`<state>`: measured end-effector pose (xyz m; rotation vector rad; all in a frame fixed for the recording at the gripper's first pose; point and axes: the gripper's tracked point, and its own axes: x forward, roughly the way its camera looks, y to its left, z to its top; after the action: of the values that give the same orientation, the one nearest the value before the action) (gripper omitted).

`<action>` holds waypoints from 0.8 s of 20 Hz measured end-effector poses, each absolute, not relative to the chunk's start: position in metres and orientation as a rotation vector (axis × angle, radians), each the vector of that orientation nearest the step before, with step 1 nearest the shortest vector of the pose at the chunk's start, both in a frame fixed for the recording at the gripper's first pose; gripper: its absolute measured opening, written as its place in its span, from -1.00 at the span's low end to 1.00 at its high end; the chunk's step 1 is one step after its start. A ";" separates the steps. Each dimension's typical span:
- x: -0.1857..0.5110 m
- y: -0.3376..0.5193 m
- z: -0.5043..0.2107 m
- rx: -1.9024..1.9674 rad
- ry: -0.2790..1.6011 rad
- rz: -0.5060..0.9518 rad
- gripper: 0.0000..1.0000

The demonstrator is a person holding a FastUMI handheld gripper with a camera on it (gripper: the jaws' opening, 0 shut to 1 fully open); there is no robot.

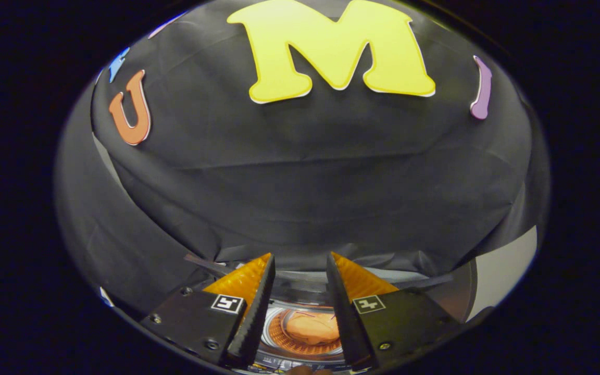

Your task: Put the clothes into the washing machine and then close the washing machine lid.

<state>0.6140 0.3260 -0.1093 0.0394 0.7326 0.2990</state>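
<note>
My gripper (300, 260) is open, its two fingers apart with nothing held between them. Below and between the fingers I look down into the round opening of the washing machine (300, 304). Inside its drum lies a bundle of orange clothing (311, 327). The gripper is raised above the machine and does not touch it. A thin grey edge (300, 278) runs behind the fingertips; whether it is the machine's lid I cannot tell.
The booth's black cloth wall (310, 177) stands close beyond the machine and takes up most of the view. A pale panel (503, 268) shows at the right, beside the machine.
</note>
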 end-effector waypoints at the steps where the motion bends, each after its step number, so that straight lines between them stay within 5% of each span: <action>1: 0.618 0.328 -0.111 0.039 0.735 0.297 0.26; 16: 0.643 0.335 -0.160 0.039 0.848 0.260 0.26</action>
<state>0.6427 0.3350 -0.1602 0.0388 0.8480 0.2596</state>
